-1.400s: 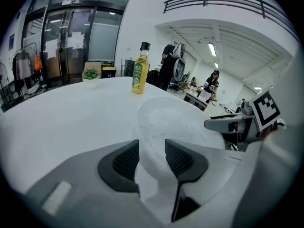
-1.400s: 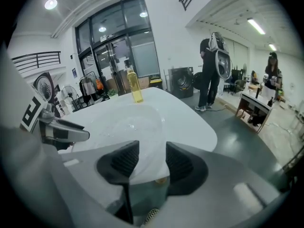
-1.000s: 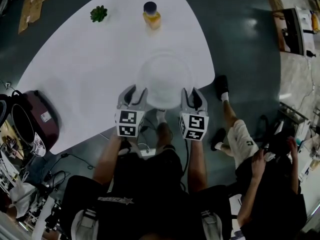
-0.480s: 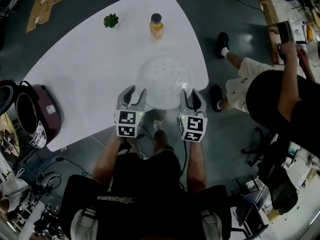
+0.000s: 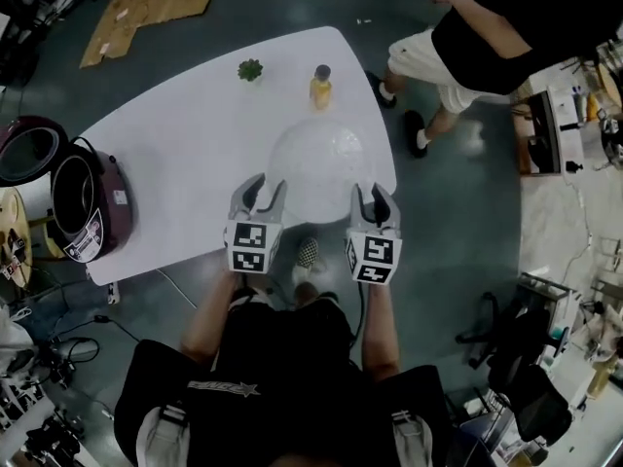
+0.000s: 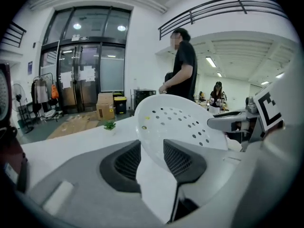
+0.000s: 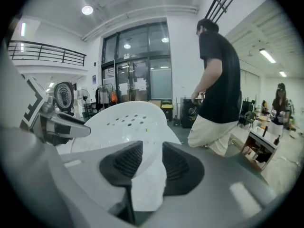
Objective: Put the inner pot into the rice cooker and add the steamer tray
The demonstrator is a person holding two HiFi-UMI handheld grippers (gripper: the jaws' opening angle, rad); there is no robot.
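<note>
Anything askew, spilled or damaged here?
Nothing stands out. The steamer tray is intact and clamped at opposite rims by the left gripper and the right gripper. The rice cooker stands upright at the table's left corner with its lid open. No spills are visible.

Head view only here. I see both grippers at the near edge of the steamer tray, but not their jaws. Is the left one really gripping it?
Observer: Yes. In the left gripper view, the left gripper has its pads pressed on either face of the steamer tray at its white rim.
Operator: And the right one?
Observer: The same. The right gripper view shows the right gripper clamped on the rim at its own side, one pad on each face.
Operator: From above the tray looks like a plain white disc. Is it solid?
Observer: No. Both gripper views show rows of small round holes across its middle.
</note>
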